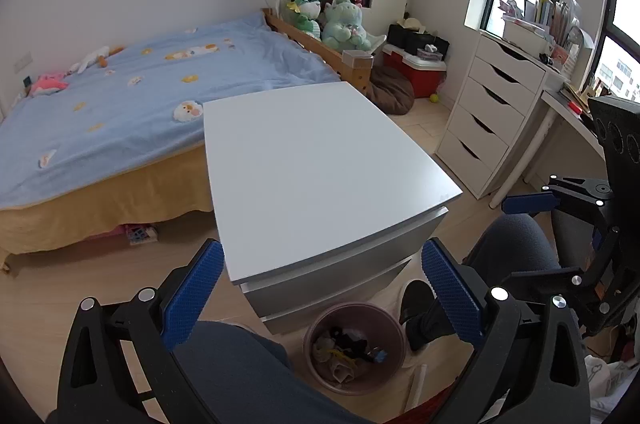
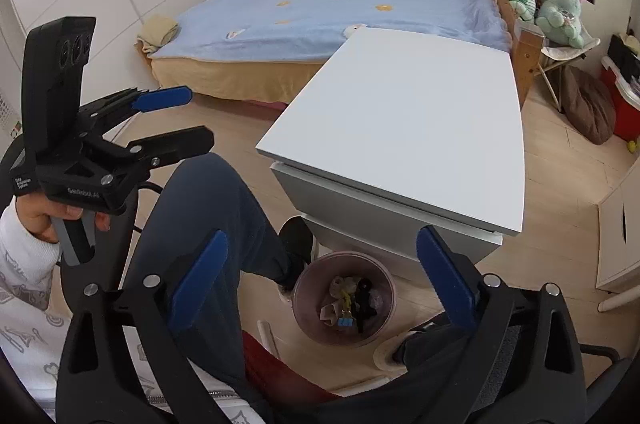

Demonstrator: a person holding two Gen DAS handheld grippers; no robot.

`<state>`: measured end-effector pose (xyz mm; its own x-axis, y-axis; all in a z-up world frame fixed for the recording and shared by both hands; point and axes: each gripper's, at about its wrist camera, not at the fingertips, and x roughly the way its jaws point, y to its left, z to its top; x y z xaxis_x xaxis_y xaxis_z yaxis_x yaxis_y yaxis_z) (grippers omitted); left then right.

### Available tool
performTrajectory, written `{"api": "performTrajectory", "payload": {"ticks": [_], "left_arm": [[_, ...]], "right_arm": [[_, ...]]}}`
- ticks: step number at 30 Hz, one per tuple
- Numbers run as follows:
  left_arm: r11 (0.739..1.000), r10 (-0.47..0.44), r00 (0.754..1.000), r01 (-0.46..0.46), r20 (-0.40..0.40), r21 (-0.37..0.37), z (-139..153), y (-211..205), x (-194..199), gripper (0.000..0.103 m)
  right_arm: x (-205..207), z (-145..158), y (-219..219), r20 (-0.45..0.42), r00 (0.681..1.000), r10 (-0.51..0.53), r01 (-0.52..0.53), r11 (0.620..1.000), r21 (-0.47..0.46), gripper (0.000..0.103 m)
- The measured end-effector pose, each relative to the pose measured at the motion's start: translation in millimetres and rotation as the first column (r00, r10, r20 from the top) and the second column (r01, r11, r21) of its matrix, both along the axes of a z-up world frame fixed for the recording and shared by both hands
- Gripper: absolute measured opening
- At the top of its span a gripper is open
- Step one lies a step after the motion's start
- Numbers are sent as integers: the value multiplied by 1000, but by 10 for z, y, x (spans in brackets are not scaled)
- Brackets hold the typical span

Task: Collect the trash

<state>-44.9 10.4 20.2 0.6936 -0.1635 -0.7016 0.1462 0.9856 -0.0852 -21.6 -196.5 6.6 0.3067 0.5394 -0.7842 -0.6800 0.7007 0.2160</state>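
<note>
Trash fills the round pinkish plastic bin (image 2: 344, 298); both grippers (image 2: 322, 274) (image 1: 322, 286) gape empty, likely finished; next checks for leftovers.

At the bottom of the frame the right tool (image 2: 320, 278) is standing wide apart with nothing between its blue pads. Just beyond it, lower centre, a pinkish trash bin (image 2: 344, 298) is sitting on the floor holding mixed scraps. A white bench (image 2: 404, 119) is filling the centre right. At left, a hand (image 2: 48, 214) is gripping the left tool (image 2: 188, 119).
</note>
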Motion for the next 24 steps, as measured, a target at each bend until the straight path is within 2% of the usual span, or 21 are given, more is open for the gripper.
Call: {"api": "performTrajectory", "payload": {"ticks": [11,24], "left_arm": [[1000,0,1000,0,-5,10,-17,-2,15,95],[999,-2,1000,2,2,33,41,-36,383,95]], "right_arm": [[153,19,-137,4,993,-117,117,993,-1,100],[620,268,-166,75,978,-197,198,980,-4,100]]}}
